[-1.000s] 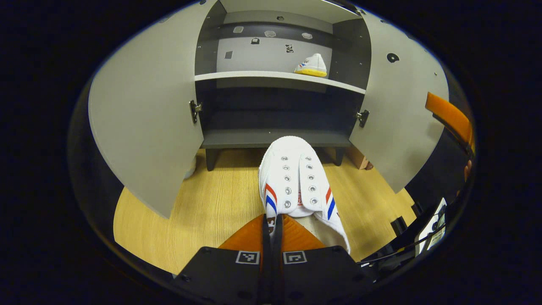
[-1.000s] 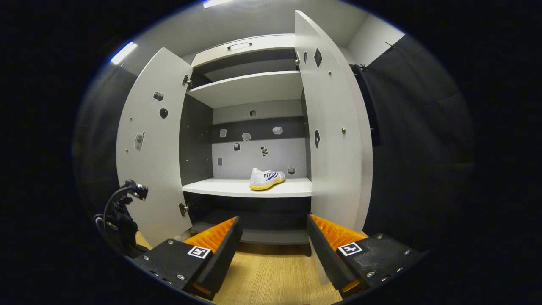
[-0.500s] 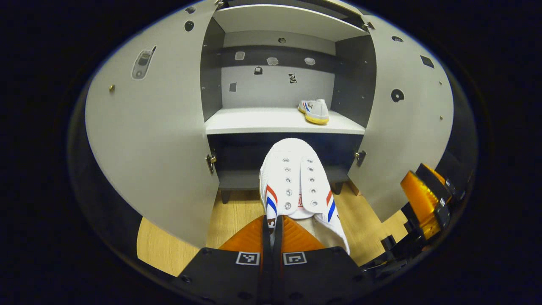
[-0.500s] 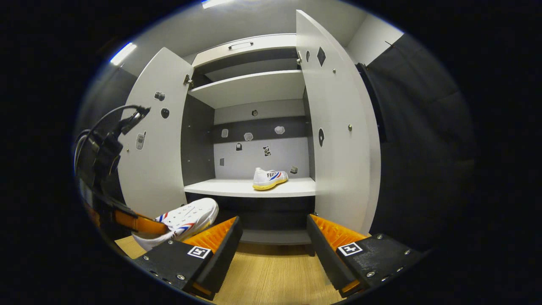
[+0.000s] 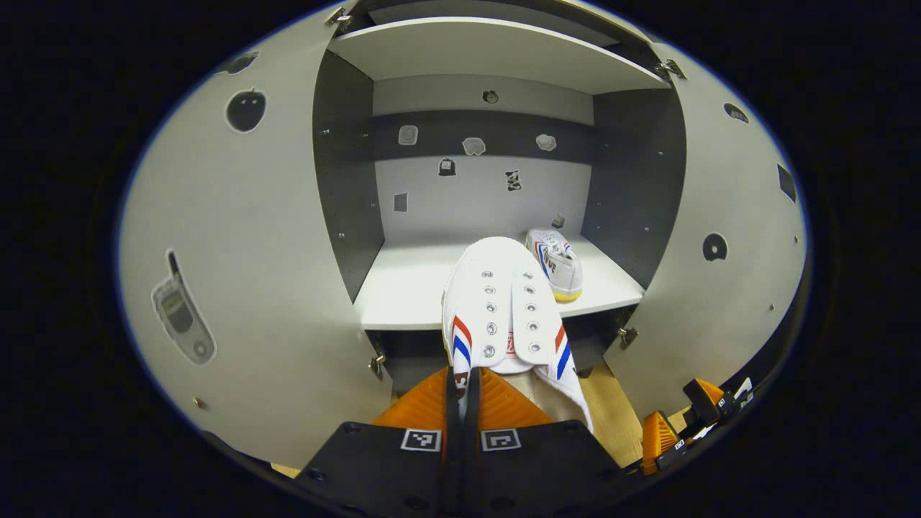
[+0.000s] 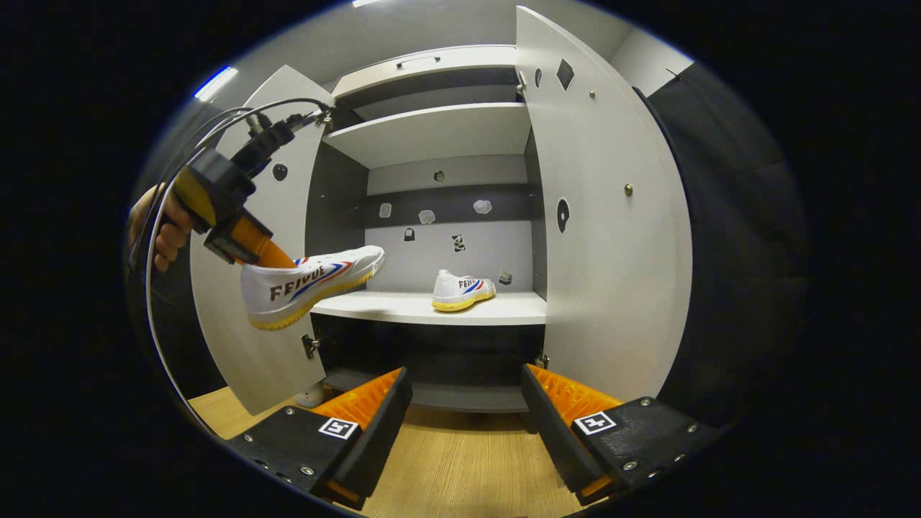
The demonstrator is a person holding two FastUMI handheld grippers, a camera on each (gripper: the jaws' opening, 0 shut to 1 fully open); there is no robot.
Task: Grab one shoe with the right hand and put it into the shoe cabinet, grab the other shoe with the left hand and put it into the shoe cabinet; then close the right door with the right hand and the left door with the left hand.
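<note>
In the left gripper view, the left gripper (image 5: 461, 392) pinches the heel of a white shoe (image 5: 504, 309) tight and holds it up in front of the middle shelf (image 5: 410, 288) of the cabinet (image 5: 345, 187). The other shoe (image 5: 555, 262) sits on that shelf, on the right side.

In the right gripper view, the right gripper (image 6: 464, 403) has its fingers spread wide with nothing between them, low over the wood floor (image 6: 460, 467). Both doors are open.

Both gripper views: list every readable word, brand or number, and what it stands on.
"FEIYUE": on the side of the held shoe, in the right gripper view.
Shoe on the shelf: the side lettering is too small to read.
Door stickers: pictures, no words.
</note>
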